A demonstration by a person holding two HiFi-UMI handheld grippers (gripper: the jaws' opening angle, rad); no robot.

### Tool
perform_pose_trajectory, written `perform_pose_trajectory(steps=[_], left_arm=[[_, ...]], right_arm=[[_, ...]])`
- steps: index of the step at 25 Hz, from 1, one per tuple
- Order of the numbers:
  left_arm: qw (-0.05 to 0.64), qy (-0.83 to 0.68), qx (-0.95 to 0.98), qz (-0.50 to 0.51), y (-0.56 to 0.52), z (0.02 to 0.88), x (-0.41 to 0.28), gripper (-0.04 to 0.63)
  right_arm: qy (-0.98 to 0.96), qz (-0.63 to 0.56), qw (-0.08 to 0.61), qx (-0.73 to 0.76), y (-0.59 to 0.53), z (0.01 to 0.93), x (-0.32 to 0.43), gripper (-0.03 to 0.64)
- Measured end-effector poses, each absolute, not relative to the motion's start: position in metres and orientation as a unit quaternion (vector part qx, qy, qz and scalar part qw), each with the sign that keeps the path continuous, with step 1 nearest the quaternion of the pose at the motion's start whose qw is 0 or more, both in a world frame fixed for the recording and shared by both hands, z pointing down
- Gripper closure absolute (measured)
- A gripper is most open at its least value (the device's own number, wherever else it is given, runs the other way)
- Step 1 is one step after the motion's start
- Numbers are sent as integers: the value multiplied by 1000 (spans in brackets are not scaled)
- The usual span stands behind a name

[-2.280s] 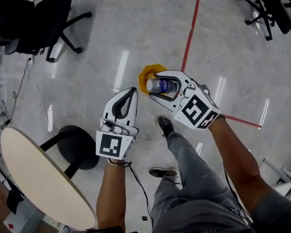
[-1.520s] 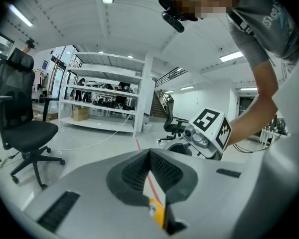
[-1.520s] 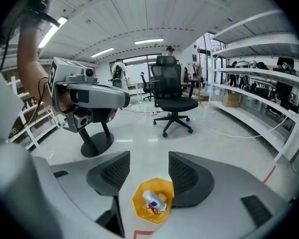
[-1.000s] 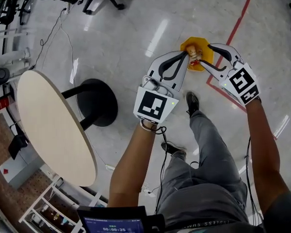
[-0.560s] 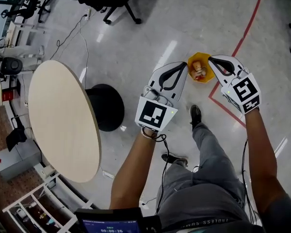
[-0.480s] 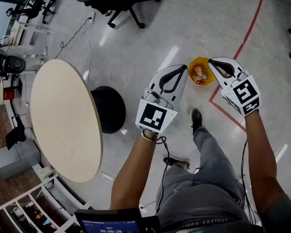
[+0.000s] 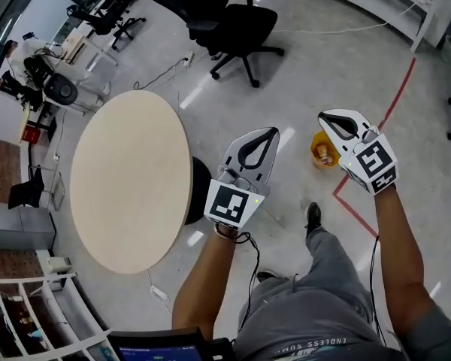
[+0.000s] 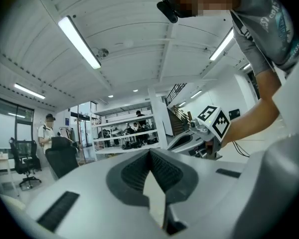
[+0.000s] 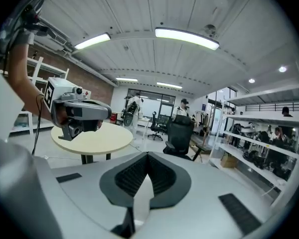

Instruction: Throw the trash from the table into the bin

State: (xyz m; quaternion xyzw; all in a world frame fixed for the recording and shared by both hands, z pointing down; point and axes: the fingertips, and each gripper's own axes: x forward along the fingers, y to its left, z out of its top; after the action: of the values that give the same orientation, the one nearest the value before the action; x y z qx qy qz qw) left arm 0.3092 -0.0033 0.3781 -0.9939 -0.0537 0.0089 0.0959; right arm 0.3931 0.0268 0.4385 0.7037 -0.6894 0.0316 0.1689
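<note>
2 closed, empty jaw pairs: my left gripper [image 7: 271,131] and right gripper [image 7: 323,116] hang above the floor. Trash [image 7: 325,155] lies in the yellow bin [image 7: 316,143] below my right; the round table [image 7: 128,179] stands to the left.

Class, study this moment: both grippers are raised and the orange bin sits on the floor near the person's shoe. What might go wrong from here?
1. The orange bin stands close to the shoe. A careless step may tip it and spill the trash inside.
2. A cable hangs from the left gripper beside the person's legs. It may snag if that arm swings toward the table.
</note>
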Motion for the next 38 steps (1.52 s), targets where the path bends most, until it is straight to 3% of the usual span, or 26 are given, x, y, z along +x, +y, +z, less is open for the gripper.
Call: perform_pose_trajectory(steps=[10,23,38], left_arm=[[122,60,-988,66,-37,251,103,561],[153,206,-961,106,-86,173,-187,561],[152,397,-900,93,-143,137,-371,561]], right_arm=[[-754,-54,157,636,-14,286,194,609],[-838,-115,169,507,-68,199,-102,609],[-923,-139,156,325,-140,170,-281,609]])
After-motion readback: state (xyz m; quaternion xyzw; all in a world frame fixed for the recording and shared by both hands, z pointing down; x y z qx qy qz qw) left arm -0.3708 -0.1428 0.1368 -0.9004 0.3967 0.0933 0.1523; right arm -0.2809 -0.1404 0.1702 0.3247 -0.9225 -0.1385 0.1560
